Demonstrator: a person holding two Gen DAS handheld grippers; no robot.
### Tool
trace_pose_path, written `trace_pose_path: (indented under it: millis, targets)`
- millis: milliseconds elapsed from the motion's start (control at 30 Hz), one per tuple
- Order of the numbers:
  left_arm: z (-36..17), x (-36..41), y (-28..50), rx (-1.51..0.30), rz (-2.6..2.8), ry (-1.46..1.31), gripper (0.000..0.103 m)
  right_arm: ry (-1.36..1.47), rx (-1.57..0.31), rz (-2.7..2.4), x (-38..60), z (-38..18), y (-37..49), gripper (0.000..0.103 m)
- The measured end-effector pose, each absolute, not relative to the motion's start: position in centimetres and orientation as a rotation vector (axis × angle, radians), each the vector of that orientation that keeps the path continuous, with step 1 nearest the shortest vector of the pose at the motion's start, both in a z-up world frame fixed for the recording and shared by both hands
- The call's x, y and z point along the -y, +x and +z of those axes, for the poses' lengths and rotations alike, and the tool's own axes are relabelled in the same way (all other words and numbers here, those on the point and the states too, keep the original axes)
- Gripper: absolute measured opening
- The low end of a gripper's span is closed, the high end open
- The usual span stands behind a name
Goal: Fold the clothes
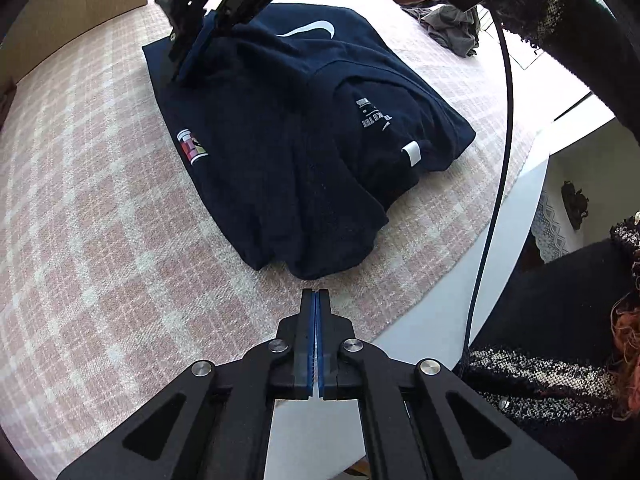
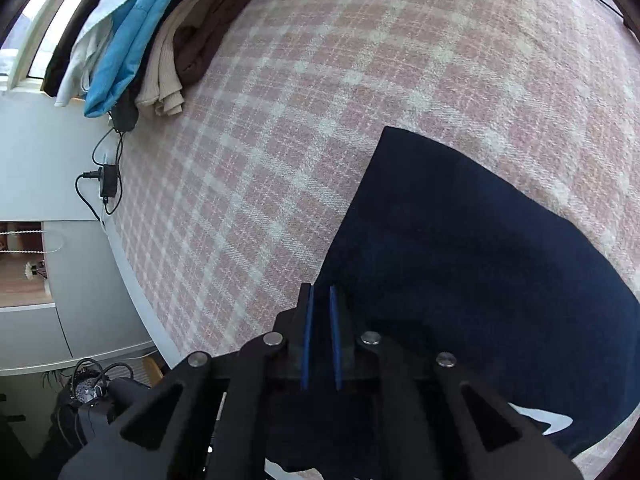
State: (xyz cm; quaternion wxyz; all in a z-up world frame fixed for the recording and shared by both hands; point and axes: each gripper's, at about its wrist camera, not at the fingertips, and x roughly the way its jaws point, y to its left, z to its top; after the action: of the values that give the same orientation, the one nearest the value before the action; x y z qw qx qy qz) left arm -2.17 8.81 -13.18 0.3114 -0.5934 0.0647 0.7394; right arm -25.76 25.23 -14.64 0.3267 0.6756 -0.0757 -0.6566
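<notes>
The navy shirt is laid folded on the plaid counter. The left hand-held gripper is pressed together, empty, just beside the shirt's near edge. The right hand-held gripper is held slightly spread over its far corner, pinching nothing, probably for smoothing.

You can see a white swoosh logo on the navy shirt; its inner neck print and colourful hem badge are unreadable.
</notes>
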Motion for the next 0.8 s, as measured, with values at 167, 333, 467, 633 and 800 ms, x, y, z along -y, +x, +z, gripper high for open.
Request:
trace_pose_path:
  millis: [167, 333, 467, 633, 800]
  targets:
    - [-8.7, -4.5, -6.7, -0.073, 2.086, -1.531, 0.019, 1.503, 0.393, -2.056, -36.8, -6.6, -25.8, 0.049]
    - [-7.7, -4.7, -14.2, -0.041, 2.125, -1.489, 0.021, 1.528, 0.448, -2.248, -47.9, -6.4, -25.8, 0.046]
    - [-10.1, -6.6, -19.8, -0.017, 2.100, -1.554, 0.021, 1.609, 0.438, -2.214, -48.9, -11.4, -25.9, 0.045]
    - [-12.4, -7.8, -24.3, 0.010, 2.097, -1.620, 0.025, 1.679, 0.546, -2.132, -47.8, -16.9, -27.1, 0.045]
    - [-13.9, -9.2, -26.1, -0.031, 2.067, -1.659, 0.025, 1.682, 0.566, -2.094, -47.9, -17.8, -27.7, 0.045]
